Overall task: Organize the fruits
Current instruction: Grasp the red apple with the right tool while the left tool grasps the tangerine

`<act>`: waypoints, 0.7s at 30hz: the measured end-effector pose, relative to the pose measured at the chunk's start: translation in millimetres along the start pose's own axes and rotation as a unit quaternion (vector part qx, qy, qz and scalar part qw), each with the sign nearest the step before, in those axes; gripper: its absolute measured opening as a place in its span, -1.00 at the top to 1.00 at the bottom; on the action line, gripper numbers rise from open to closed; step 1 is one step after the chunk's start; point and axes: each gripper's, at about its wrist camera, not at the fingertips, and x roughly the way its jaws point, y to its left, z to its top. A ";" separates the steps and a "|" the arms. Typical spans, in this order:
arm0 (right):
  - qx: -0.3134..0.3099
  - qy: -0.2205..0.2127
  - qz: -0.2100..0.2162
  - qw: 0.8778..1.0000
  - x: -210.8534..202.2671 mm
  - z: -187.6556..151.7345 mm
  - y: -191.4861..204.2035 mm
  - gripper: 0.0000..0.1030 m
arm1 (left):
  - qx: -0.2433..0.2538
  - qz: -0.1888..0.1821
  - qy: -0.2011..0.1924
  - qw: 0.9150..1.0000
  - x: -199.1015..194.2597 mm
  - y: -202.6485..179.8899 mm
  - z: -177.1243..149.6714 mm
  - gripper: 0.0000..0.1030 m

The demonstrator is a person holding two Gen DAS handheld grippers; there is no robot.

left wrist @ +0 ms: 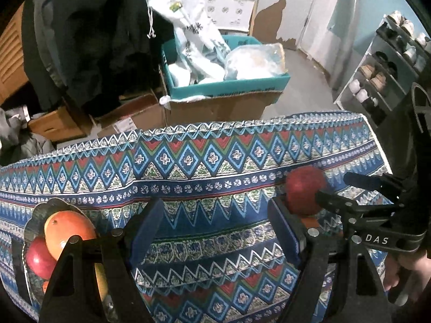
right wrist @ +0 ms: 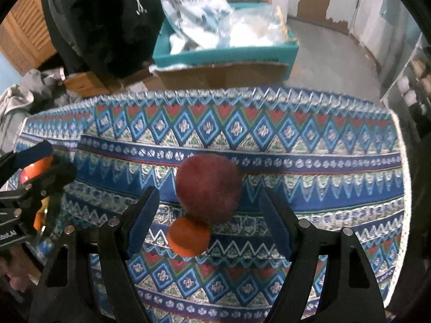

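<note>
Right gripper [right wrist: 207,218]: jaws spread, nothing pinched, angled steeply down at the patterned cloth [right wrist: 323,183]. Dark red apple [right wrist: 208,188] sits on the cloth between and just beyond the blue fingertips [right wrist: 142,215], pads clear of it on both sides. Small orange fruit [right wrist: 188,238] touching the apple's near side, lower between the fingers.

Left gripper [left wrist: 215,228]: jaws spread too, empty, only cloth between the pads. Also tilted down.

Left wrist view only: a dish [left wrist: 35,215] off the left finger, holding a large orange-yellow fruit [left wrist: 68,228], a red apple [left wrist: 39,259] below it, and more fruit partly hidden behind the finger. The dark red apple [left wrist: 304,191] shows just beyond its right fingertip, partly covered by the right gripper [left wrist: 347,191], which enters from the right edge with a "DAS" label. Part of a hand [left wrist: 409,274] shows at the lower right behind that gripper. The small orange fruit is barely seen here, a sliver under the apple.

Right wrist view only: the small orange fruit in full. The left gripper [right wrist: 37,164] comes in from the left edge, over orange and red fruit; the dish itself is hard to make out.

Farther out, both views: teal box [left wrist: 229,86] of white bags on a cardboard box, dark clothing to the left. Shoe rack [left wrist: 382,70] at right, clear in the left view only.
</note>
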 end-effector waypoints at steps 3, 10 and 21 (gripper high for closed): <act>0.001 0.012 0.000 1.000 13.4 1.6 -2.0 -0.49 | -0.003 0.001 0.010 1.000 11.9 3.1 -0.8 -0.57; 0.006 0.038 0.006 0.999 43.7 6.2 -1.2 -0.49 | 0.000 0.004 0.026 1.000 29.2 6.2 -4.3 -0.57; 0.010 0.052 0.013 0.999 66.9 8.8 0.4 -0.43 | 0.003 0.003 0.036 0.999 37.3 5.7 -7.3 -0.57</act>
